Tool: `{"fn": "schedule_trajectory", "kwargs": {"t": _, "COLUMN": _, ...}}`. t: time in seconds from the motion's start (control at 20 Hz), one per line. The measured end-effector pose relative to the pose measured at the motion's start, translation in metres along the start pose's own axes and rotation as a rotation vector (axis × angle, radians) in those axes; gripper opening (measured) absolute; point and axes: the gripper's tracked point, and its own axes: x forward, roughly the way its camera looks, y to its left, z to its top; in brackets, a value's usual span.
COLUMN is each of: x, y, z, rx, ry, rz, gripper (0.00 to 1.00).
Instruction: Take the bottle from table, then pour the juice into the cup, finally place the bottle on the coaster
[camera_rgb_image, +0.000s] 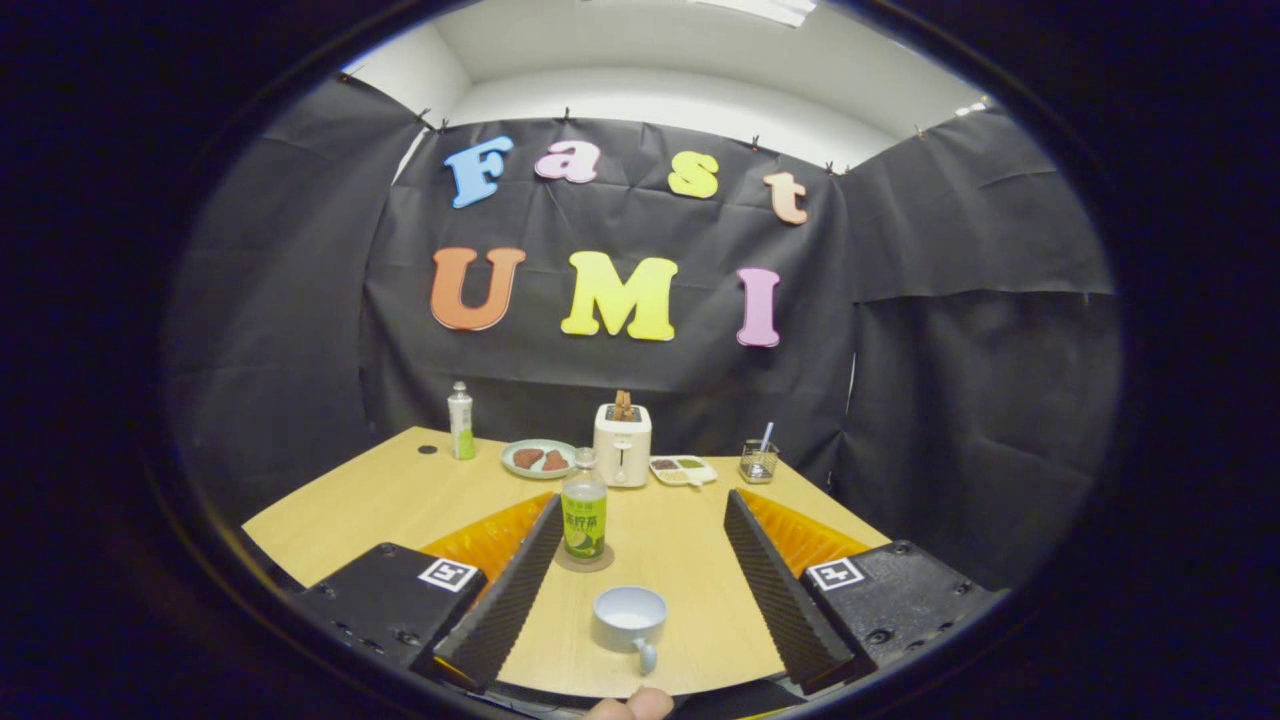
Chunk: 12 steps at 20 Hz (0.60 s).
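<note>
Your gripper (640, 560) holds nothing, its fingers spread wide. Just inside the left finger, one green-labelled bottle (584, 517) stands upright on the one coaster (584, 561), which is where the task wants it. To its right, between the fingers, sits one cup (630, 617); it looks pale inside, perhaps holding liquid. This fits either a fresh setup or a finished pour. A second bottle (460, 422) stands beyond.

bottle (584, 505) on coaster (584, 561), cup (630, 617) before it
</note>
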Motion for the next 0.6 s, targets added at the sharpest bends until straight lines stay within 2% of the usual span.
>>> {"fn": "schedule_trajectory", "kwargs": {"t": 0.25, "x": -0.04, "y": -0.014, "z": -0.002, "rx": 0.012, "ry": -0.014, "rz": -0.017, "gripper": 1.0}}
{"fn": "schedule_trajectory", "kwargs": {"t": 0.4, "x": -0.065, "y": -0.014, "z": 0.003, "rx": 0.033, "ry": -0.066, "rz": -0.003, "gripper": 1.0}}
{"fn": "schedule_trajectory", "kwargs": {"t": 0.6, "x": -0.088, "y": -0.017, "z": -0.006, "rx": -0.035, "ry": -0.094, "rz": -0.054, "gripper": 1.0}}
